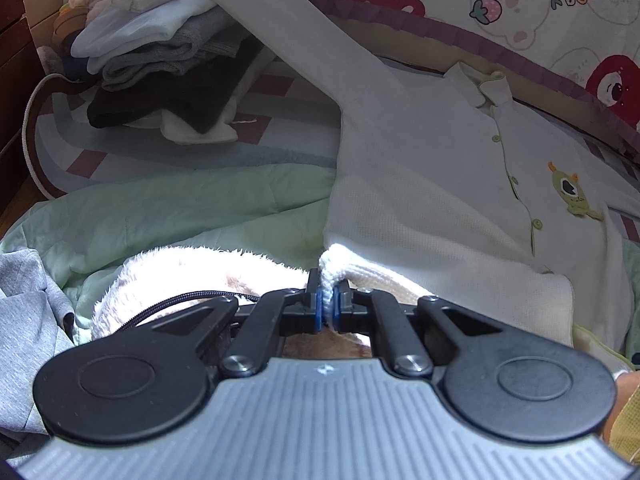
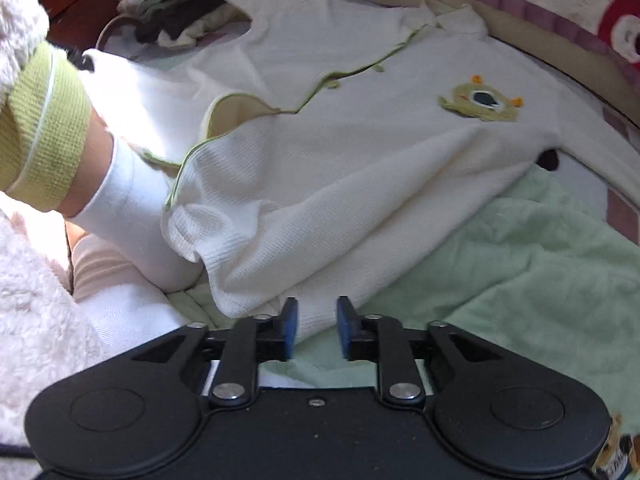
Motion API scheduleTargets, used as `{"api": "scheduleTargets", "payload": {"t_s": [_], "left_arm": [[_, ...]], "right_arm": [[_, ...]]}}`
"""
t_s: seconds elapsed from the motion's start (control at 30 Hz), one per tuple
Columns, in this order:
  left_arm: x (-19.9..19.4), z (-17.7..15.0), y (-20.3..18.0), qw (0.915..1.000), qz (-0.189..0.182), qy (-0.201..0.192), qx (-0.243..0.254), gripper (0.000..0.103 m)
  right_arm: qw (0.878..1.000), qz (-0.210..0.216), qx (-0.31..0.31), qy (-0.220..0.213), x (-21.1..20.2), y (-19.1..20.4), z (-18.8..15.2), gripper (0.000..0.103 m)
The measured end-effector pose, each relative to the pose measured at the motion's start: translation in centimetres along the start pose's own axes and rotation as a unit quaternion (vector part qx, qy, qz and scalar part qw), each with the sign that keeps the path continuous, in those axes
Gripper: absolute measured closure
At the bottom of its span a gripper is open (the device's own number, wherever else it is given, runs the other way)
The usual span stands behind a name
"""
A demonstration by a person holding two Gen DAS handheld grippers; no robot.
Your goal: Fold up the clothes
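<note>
Left hand-held gripper (image 1: 328, 304) pinching shirt (image 1: 440, 184) hem | right hand-held gripper (image 2: 316, 326) parted, over hem

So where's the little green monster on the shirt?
The green monster patch sits on the chest of the white shirt, right of the green button line in the left wrist view. In the right wrist view it shows upper right, below the collar.

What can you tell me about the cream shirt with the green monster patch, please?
The cream shirt looks like waffle-knit cotton, with a collar, green piping, small green buttons and a one-eyed monster patch on the chest. It lies front up on a pale green quilt, one sleeve stretched toward a pile of folded clothes. The placket gapes open low down. The left gripper pinches its hem corner; the right gripper is open at the hem.
</note>
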State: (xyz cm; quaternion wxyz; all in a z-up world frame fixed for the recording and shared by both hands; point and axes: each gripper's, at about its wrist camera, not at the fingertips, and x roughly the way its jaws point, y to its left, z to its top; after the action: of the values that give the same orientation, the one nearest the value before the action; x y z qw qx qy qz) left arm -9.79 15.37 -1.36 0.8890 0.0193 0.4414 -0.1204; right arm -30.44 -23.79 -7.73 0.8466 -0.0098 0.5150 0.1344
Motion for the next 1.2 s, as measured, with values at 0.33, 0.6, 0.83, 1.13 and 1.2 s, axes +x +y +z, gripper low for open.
{"api": "scheduleTargets", "payload": {"t_s": [0.33, 0.6, 0.83, 1.13, 1.2], "left_arm": [[0.2, 0.5, -1.0, 0.9998, 0.014, -0.013, 0.003, 0.096], [-0.6, 0.9, -1.1, 0.9995, 0.019, -0.026, 0.005, 0.096], [-1.3, 0.8, -1.0, 0.9994, 0.017, -0.029, -0.005, 0.096], [0.0, -0.3, -0.7, 0.9998, 0.012, -0.006, -0.017, 0.096], [0.0, -0.3, -0.7, 0.9997, 0.011, -0.007, -0.019, 0.096]], "right_arm": [[0.998, -0.025, -0.060, 0.019, 4.5, 1.9, -0.8, 0.055], [0.997, -0.044, -0.066, -0.001, 4.4, 1.7, -1.7, 0.100], [0.976, 0.013, 0.203, -0.080, -3.2, -2.2, -5.9, 0.100], [0.956, -0.039, 0.286, -0.060, -1.1, -2.7, -8.6, 0.094], [0.972, -0.039, 0.216, -0.084, -1.6, -1.6, -7.3, 0.093]]}}
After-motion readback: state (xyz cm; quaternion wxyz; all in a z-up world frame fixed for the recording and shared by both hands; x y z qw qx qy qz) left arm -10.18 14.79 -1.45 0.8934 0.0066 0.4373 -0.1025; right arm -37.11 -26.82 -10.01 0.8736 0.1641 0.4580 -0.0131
